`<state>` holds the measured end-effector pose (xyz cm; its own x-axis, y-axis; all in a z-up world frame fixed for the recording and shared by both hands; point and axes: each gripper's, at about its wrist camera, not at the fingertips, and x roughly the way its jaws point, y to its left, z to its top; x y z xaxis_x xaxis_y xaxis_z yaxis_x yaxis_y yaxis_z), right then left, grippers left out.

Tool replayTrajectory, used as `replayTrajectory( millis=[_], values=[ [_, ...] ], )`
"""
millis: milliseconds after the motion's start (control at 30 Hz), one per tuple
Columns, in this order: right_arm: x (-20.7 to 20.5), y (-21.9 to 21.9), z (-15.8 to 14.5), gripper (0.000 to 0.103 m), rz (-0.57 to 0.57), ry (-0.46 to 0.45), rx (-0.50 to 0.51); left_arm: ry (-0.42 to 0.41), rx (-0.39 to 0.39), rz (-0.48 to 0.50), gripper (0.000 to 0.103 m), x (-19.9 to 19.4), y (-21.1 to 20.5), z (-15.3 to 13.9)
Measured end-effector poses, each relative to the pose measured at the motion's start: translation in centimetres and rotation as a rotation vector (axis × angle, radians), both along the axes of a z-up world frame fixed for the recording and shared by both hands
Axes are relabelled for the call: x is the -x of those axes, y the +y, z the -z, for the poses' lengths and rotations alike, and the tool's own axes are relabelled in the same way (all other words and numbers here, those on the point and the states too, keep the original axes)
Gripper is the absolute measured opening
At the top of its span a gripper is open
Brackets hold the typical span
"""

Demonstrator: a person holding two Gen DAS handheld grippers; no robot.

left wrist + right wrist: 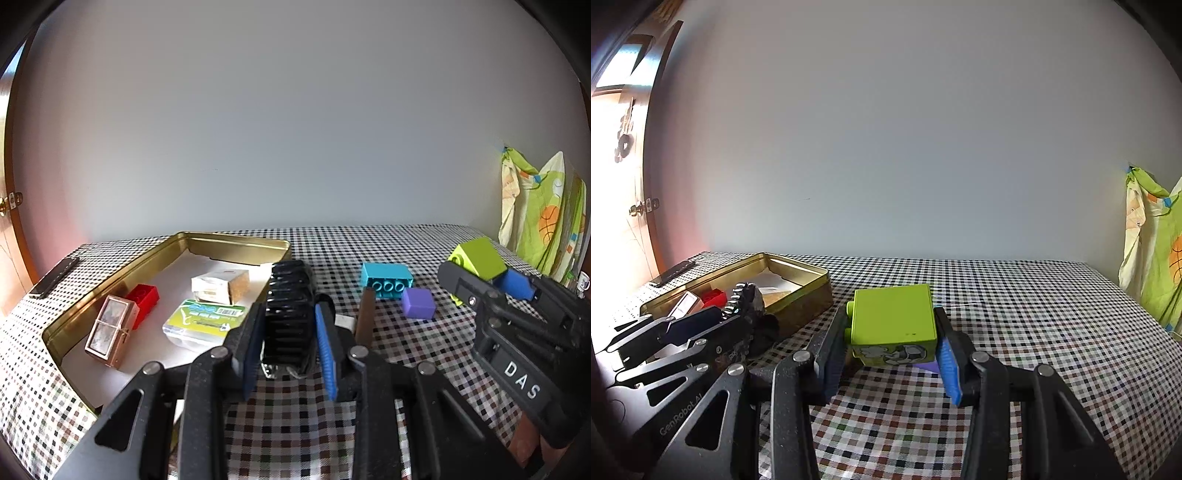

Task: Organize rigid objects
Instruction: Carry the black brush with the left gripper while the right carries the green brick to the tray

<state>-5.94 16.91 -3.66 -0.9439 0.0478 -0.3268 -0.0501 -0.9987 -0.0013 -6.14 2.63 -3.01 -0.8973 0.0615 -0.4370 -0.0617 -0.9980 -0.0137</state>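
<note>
Your left gripper (290,341) pinches one black ridged thing (290,306), maybe a hair clip, beside the gold tin (236,238). Your right gripper (892,352) squeezes one green block (892,317) above the checked cloth (1034,314). Four things lie in the tin. One teal brick (386,280) and one purple cube (418,302) sit outside, with bare cloth on the right.

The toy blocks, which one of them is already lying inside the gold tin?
The red block, in the gold tin beside the rose-gold box. The teal block and purple block sit on the checked cloth; the green block is in the right tongs.
</note>
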Motion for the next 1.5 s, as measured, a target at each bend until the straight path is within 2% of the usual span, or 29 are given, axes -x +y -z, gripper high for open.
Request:
replayTrajectory(
  millis=[767,1500],
  values=[
    [1.7,-3.4,0.4,0.047,-0.090,-0.009,-0.026,0.030,-0.017,-0.054,0.027,-1.0,-2.6,-0.2],
    [1.2,-5.5,0.2,0.047,-0.155,0.004,-0.044,0.062,-0.005,-0.070,0.027,-1.6,-3.6,-0.3]
  ],
)
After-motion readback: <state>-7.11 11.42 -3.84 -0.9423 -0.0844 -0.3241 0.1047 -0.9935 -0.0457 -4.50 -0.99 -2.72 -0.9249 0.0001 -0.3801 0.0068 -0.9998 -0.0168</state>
